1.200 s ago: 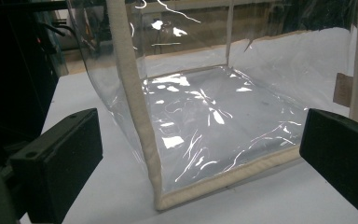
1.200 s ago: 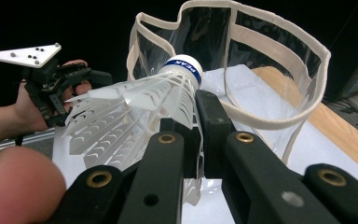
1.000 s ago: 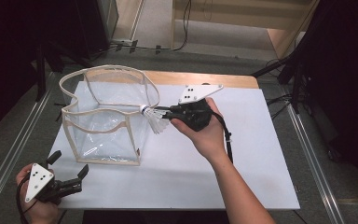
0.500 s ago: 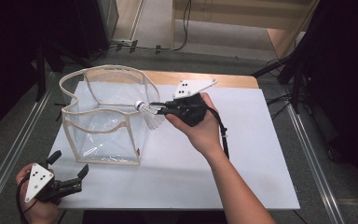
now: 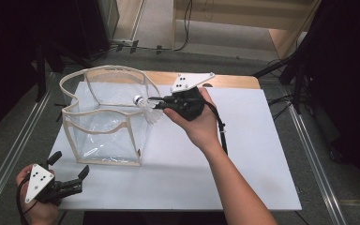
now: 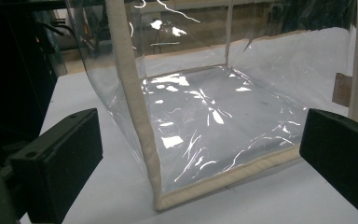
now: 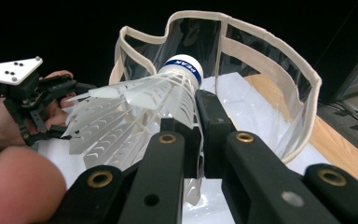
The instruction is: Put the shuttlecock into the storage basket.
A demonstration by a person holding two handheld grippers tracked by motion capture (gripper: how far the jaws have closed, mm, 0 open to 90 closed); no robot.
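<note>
High view: the right gripper [image 5: 158,104], held in the person's right hand [image 5: 198,123], is closed on a white shuttlecock [image 5: 146,108] and holds it at the upper rim of a clear plastic bag [image 5: 104,118] with cream fabric edging. The shuttlecock lies roughly level, its cork end with a blue band pointing over the bag's open top and its feathers toward the gripper. The bag stands upright and open on the left part of a white table [image 5: 243,159]. Right gripper view: the two black jaws pinch the feathered skirt of the shuttlecock [image 7: 140,112] close behind the cork, with the bag [image 7: 270,79] just beyond it. The left gripper [image 5: 68,176] rests at the near left corner of the table, held in the left hand [image 5: 40,208], apart from the bag; its jaws stand wide with nothing between them. Left gripper view: the near lower corner of the bag [image 6: 200,135] lies ahead of the spread jaws, and the bag's floor is bare.
</note>
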